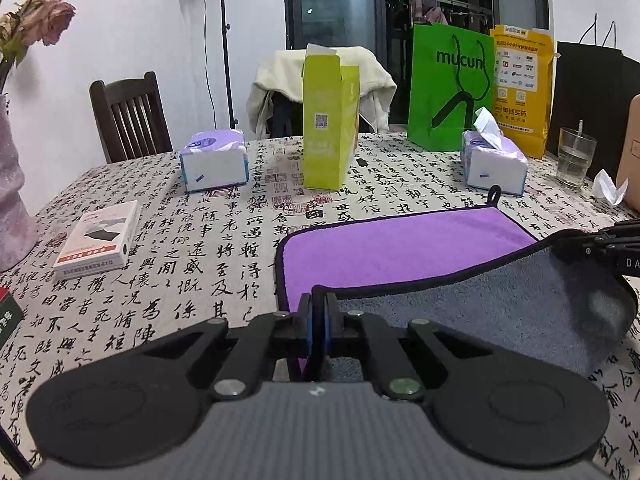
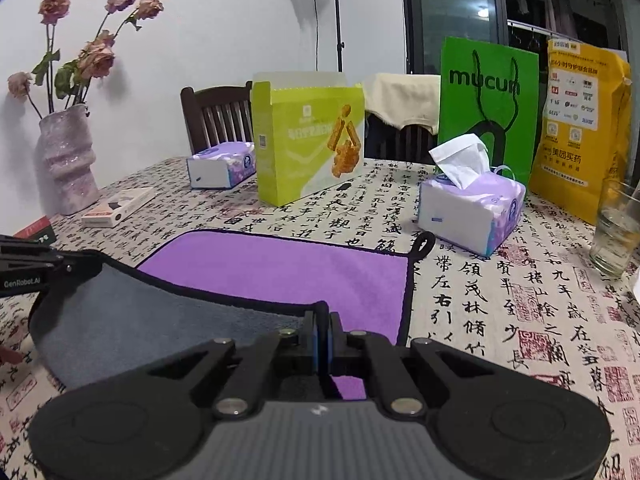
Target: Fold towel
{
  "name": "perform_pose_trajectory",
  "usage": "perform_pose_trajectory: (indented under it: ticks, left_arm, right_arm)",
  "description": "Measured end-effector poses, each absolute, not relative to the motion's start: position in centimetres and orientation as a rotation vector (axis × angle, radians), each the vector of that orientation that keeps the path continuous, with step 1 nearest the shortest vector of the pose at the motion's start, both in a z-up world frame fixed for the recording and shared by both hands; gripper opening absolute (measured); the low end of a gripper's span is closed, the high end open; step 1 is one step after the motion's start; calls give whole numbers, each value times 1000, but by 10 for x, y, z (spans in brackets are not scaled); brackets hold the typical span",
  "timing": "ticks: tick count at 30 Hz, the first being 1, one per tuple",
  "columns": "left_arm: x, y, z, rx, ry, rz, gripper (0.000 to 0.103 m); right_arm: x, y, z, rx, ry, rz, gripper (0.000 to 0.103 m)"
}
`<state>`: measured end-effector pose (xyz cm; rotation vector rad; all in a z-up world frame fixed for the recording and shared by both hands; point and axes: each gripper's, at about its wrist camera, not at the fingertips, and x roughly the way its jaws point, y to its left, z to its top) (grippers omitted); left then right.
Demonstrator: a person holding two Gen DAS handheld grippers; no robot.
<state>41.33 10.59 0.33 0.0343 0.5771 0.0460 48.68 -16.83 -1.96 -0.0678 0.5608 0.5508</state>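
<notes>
A table [image 1: 168,248] under a calligraphy-print cloth is seen, with the towel [image 1: 400,252] spread on it, purple face up. The near edge is lifted, so that the grey underside is shown. One near corner is pinched by the left gripper [image 1: 319,312], the other by the right gripper [image 2: 323,328].

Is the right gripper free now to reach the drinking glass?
Probably not. The right gripper is shut on the towel, holding its near edge lifted; it must release first. Otherwise nothing stands between it and the glass.
</notes>
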Motion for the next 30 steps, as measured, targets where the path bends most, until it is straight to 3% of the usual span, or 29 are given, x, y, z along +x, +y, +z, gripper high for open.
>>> perform_pose_trajectory:
  ticks: [30]
  left_arm:
    - [513,121,0,44,614,36,6]
  right_arm:
    - [584,-150,-22,-63,607,535,4]
